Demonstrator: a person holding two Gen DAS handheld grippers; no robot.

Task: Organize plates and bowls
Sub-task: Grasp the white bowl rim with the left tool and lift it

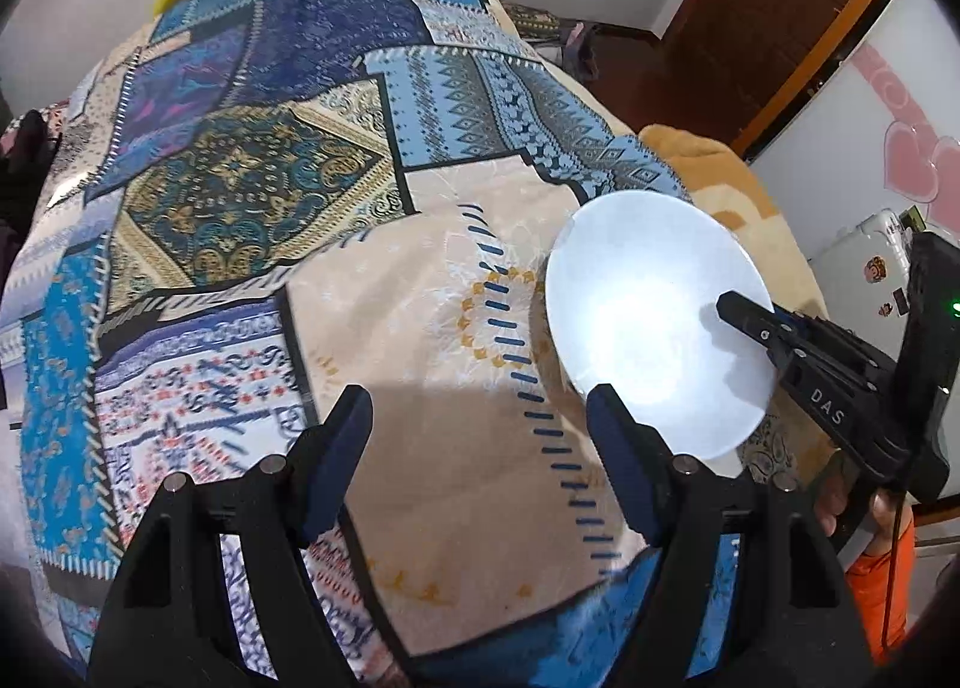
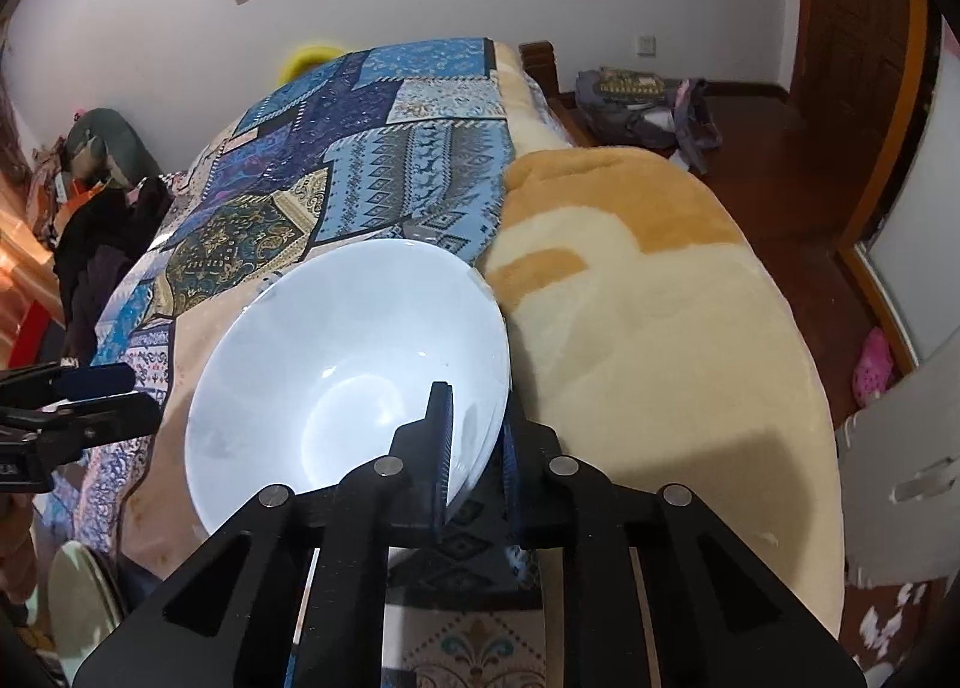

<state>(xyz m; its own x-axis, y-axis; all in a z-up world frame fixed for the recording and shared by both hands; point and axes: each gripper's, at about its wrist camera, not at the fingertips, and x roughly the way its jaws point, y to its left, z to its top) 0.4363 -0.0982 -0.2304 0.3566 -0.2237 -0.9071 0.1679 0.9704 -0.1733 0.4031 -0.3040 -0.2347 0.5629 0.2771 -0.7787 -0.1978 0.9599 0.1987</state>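
Observation:
A white bowl [image 2: 336, 376] is held tilted above the patterned bedspread [image 2: 372, 160]. My right gripper [image 2: 474, 418] is shut on the bowl's near rim, one finger inside and one outside. The bowl also shows in the left wrist view [image 1: 642, 322], at the right, with the right gripper [image 1: 744, 322] clamped on its rim. My left gripper [image 1: 480, 412] is open and empty, just left of the bowl, over the bedspread [image 1: 270, 178]. It shows at the left edge of the right wrist view [image 2: 114, 394].
A tan plush blanket [image 2: 660, 340] covers the bed's right side. A pale plate-like disc [image 2: 78, 592] sits low at the left. Clothes [image 2: 108, 244] lie at the bed's left, a bag [image 2: 642, 100] on the floor beyond. A white cabinet [image 1: 870, 136] stands right.

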